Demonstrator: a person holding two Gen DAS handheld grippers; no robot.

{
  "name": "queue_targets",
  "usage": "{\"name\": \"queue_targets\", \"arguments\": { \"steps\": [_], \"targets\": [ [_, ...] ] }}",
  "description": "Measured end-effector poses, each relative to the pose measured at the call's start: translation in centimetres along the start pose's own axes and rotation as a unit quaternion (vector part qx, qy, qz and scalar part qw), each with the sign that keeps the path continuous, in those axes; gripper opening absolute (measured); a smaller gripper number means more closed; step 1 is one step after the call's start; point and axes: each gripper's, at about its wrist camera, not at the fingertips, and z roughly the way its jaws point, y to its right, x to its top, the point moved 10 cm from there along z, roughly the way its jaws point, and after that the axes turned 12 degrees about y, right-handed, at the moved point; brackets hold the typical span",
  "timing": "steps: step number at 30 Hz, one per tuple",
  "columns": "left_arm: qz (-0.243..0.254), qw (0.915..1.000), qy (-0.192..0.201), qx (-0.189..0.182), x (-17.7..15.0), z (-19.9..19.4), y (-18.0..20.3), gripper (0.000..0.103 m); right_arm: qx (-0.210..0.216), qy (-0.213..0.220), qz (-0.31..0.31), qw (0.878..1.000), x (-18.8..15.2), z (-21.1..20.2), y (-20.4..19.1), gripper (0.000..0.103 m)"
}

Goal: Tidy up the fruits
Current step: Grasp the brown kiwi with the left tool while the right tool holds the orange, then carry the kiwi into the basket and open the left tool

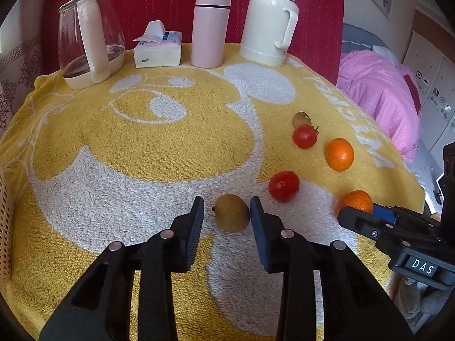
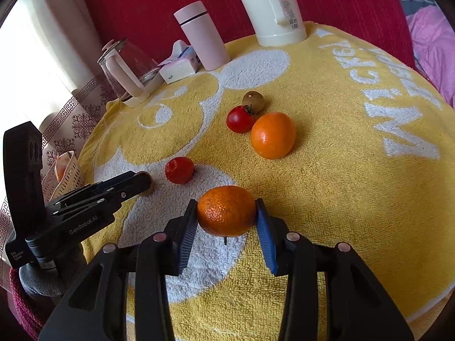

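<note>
On the yellow towel (image 1: 142, 142), a brown kiwi (image 1: 231, 213) lies between the fingers of my left gripper (image 1: 227, 213). The right pad touches it, the left pad stands a little off, so the gripper is open. In the right wrist view my right gripper (image 2: 226, 216) is shut on a rough-skinned orange (image 2: 226, 210), both pads against its sides. Farther out lie a tomato (image 1: 283, 186), a second orange (image 1: 339, 154), another tomato (image 1: 304, 136) and a second kiwi (image 1: 301, 119) behind it.
A glass kettle (image 1: 85, 42), tissue box (image 1: 157, 49), pink flask (image 1: 210, 28) and white thermos (image 1: 268, 22) line the far edge before a red backrest. A perforated basket (image 2: 68, 176) hangs off the table's left side. A pink bed (image 1: 378, 99) lies right.
</note>
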Motion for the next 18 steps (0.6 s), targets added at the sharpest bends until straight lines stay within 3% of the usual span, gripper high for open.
{"name": "queue_targets", "arguments": {
  "steps": [10, 18],
  "targets": [
    [0.014, 0.9999, 0.003, 0.009, -0.8, -0.1, 0.4, 0.028, 0.0, 0.0, 0.0, 1.0, 0.0, 0.0, 0.0, 0.041],
    [0.03, 0.9982, 0.042, 0.029, -0.1, -3.2, 0.4, 0.028, 0.0, 0.0, 0.0, 1.0, 0.0, 0.0, 0.0, 0.041]
  ]
}}
